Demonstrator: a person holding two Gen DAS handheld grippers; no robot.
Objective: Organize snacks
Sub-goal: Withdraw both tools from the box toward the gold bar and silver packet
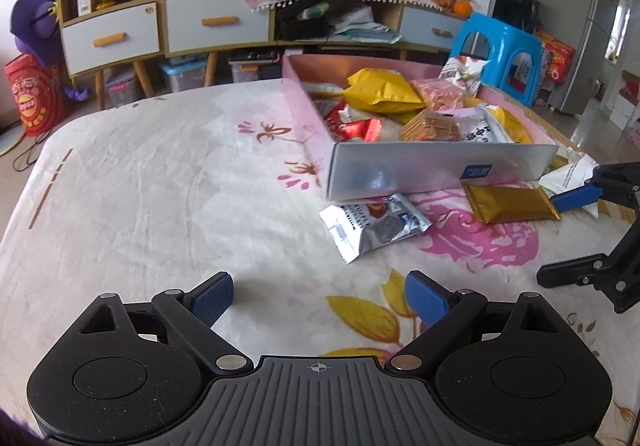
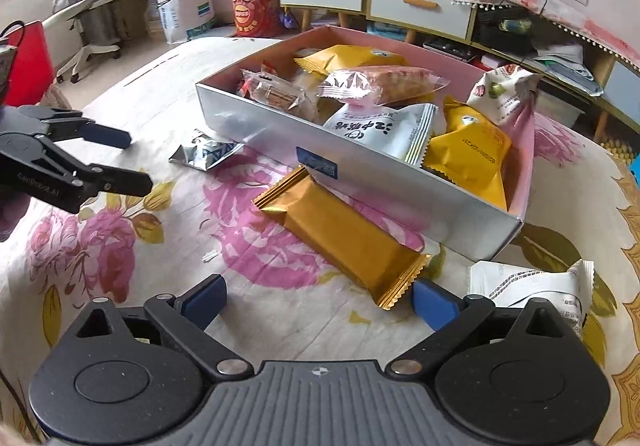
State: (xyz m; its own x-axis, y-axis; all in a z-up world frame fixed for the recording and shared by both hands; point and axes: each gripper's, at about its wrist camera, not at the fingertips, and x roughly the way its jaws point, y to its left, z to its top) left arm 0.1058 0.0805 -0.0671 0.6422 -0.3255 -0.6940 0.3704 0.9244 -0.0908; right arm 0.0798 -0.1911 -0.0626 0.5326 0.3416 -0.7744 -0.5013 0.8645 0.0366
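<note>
The right tool [image 2: 318, 304] is spread wide with nothing between its pads, low over the floral cloth [image 2: 120, 246] — the near crimped end of the gold snack bar [image 2: 340, 234] lies just beside its right pad. The bar rests flat on the cloth, its far end against the front wall of the snack box [image 2: 372, 170], which is full of packets. A silver packet [image 1: 372, 226] lies before the box, and a white packet [image 2: 528, 286] sits by its corner. The left tool [image 1: 318, 300] hangs gaping and empty.
</note>
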